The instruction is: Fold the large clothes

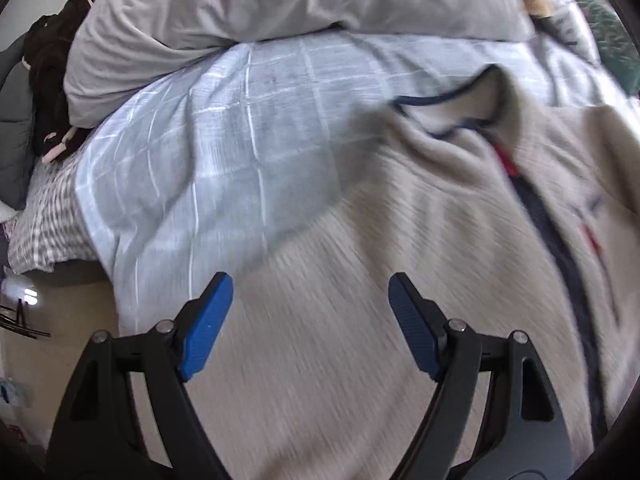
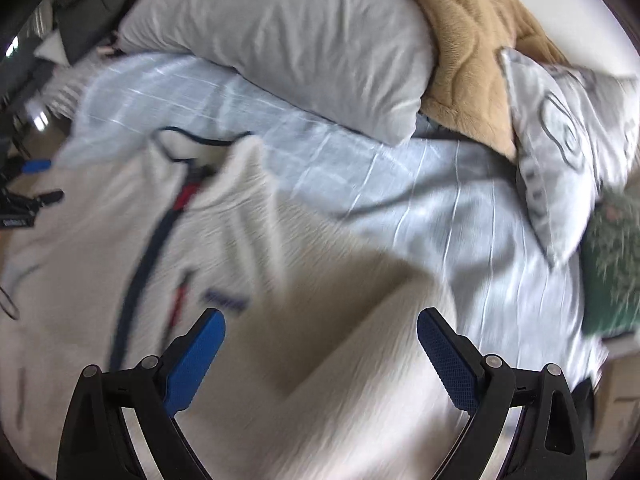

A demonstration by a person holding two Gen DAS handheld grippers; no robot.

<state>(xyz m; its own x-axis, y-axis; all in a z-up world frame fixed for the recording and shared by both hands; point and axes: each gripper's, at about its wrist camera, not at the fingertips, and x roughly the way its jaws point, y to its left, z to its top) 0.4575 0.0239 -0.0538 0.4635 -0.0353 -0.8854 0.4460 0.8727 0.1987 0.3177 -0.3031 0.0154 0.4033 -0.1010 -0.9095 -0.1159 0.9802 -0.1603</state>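
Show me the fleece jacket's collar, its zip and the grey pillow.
collar [image 1: 452, 114]: left wrist view, navy-trimmed edge.
zip [image 2: 154, 240]: right wrist view, dark strip mid-length.
grey pillow [image 2: 280, 40]: right wrist view, middle of its face.

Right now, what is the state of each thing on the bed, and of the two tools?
Fleece jacket: spread flat, zipped, collar open, not folded.
Left tool: open, holds nothing.
Right tool: open, holds nothing.
Grey pillow: lying on the sheet.
Tan blanket: bunched up.
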